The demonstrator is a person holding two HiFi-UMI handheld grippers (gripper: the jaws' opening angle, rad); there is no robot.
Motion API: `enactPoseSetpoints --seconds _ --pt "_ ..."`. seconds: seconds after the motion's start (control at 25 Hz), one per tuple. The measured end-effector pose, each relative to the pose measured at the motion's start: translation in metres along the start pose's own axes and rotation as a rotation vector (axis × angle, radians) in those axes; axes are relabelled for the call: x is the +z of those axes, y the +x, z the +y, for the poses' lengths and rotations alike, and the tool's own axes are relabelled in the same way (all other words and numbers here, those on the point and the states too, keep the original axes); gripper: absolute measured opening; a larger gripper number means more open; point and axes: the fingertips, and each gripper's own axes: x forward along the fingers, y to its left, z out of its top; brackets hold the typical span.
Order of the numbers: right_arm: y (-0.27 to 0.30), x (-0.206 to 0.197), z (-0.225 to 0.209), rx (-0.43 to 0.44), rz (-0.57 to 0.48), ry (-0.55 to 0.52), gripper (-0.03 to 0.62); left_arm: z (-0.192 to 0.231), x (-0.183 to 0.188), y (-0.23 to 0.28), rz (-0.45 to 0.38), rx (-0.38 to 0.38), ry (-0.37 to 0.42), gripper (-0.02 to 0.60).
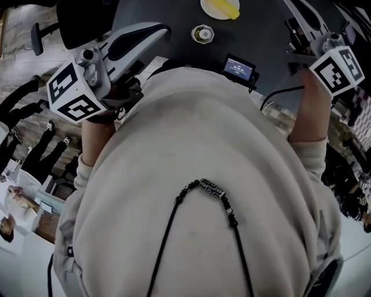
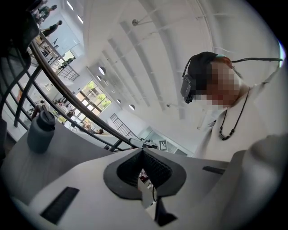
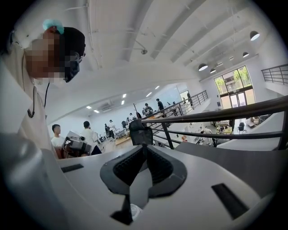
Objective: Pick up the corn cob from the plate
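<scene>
Dark tabletop [image 1: 174, 14] flanks the plate [image 1: 204, 7] holding corn cob [image 1: 224, 8].

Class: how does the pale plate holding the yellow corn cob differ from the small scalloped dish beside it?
The pale round plate is larger and cut off at the top edge; the small scalloped dish shows whole. The plate carries a yellow corn cob; the dish holds something greenish. Both sit on the dark table.

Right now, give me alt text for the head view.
Looking steeply down, a person's beige sweatshirt fills the frame, with the left gripper and right gripper held at either side. Beyond, on a dark table, a yellow corn cob lies on a plate.
</scene>
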Motion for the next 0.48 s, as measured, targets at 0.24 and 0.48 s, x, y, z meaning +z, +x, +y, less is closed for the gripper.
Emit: enactPoseSetpoints --seconds 0.24,0.48 --pt "0.016 -0.009 -0.009 0.017 0.028 0.005 0.030 0.002 -0.006 -0.014 -0.016 0.054 -0.018 0.002" --pt "0.034 -0.027 -0.020 0.024 0.074 0.007 0.065 0.011 -0.017 -0.022 -0.029 0.088 -0.039 0.002"
